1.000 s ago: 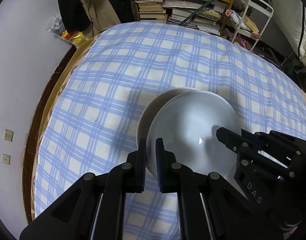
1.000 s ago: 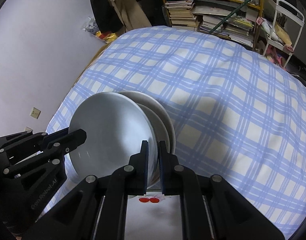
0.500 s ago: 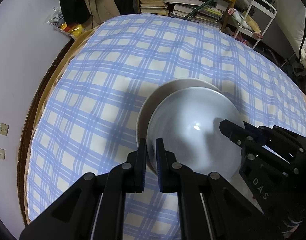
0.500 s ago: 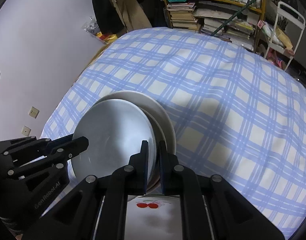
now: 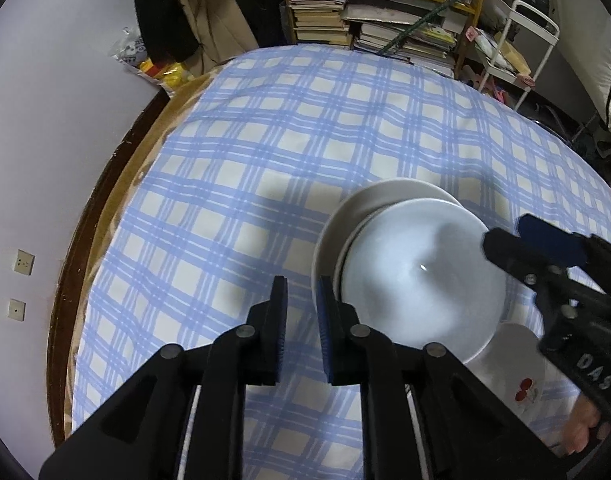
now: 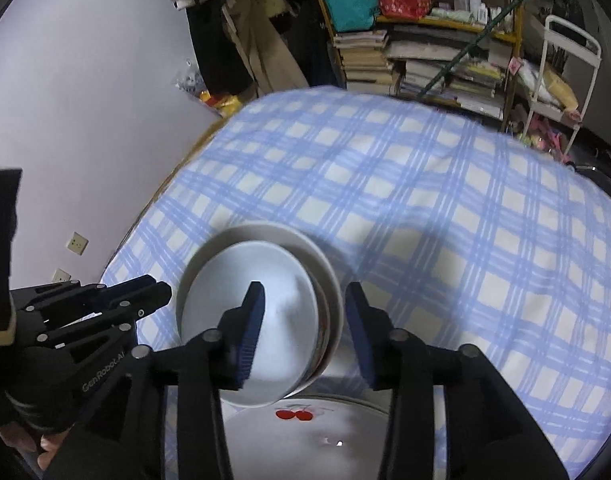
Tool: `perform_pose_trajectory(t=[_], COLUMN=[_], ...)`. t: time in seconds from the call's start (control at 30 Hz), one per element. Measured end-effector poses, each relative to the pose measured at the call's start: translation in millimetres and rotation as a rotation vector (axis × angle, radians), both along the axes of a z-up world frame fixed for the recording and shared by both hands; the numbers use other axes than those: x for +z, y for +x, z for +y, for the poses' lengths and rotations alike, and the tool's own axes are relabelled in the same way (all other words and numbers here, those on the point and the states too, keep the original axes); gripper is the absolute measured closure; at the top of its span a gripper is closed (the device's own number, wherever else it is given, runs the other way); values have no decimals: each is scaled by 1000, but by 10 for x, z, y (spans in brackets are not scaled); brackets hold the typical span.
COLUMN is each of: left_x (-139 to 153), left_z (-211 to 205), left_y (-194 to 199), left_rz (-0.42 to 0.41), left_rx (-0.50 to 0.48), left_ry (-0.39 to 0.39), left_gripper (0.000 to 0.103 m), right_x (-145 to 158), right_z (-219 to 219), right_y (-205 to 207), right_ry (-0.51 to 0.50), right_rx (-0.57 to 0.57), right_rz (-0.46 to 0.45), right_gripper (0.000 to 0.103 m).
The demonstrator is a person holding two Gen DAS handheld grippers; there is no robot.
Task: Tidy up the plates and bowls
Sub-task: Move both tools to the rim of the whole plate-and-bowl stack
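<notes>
With the white bowl (image 5: 421, 280) nested in the larger bowls (image 6: 329, 276) on the checked counter (image 5: 265, 160), both the left gripper (image 5: 301, 316) and right gripper (image 6: 303, 322) stood with jaws apart, empty, so release seemed finished; next, probably the cherry plate (image 6: 325, 436) just beside the stack, with open cloth beyond.

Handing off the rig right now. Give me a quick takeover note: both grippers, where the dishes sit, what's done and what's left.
Left gripper: open, holding nothing, just left of the stack.
Right gripper: open wide, straddling the stack's right rim, gripping nothing.
White bowl sits nested in the larger bowl on the checked tablecloth.
Cherry-print plate lies beside the stack, nearest the rig.
Done: bowl stacked.
Left: probably the cherry plate still needs placing.
</notes>
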State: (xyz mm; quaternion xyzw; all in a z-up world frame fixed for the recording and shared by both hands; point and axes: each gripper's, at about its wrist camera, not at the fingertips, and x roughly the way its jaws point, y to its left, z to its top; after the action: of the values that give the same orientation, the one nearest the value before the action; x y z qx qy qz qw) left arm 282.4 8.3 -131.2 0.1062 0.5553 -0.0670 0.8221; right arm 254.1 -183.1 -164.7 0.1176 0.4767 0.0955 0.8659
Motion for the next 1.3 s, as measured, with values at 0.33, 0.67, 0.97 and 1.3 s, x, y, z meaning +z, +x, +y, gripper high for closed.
perform_pose_trajectory(t=[0.33,0.67,0.97,1.3], left_x=[29,-69,-183,-299], left_z=[175,145,314,274], left_y=[55,69,148,195], left_rz=[-3,-7,22,62], left_rx=[51,42,88,85], left_ry=[-28,-1,-11,-35], left_gripper=[75,58,56,56], right_x=[-82,-362,-431,-500], right_z=[-379,-510,-462,-439], right_y=[-83,-77,-32,42], right_ry=[-26,2,-9,-6], right_rx=[-55,-71,-60,-59], right_rz=[19,115,128,159], right_gripper=[20,16,16,16])
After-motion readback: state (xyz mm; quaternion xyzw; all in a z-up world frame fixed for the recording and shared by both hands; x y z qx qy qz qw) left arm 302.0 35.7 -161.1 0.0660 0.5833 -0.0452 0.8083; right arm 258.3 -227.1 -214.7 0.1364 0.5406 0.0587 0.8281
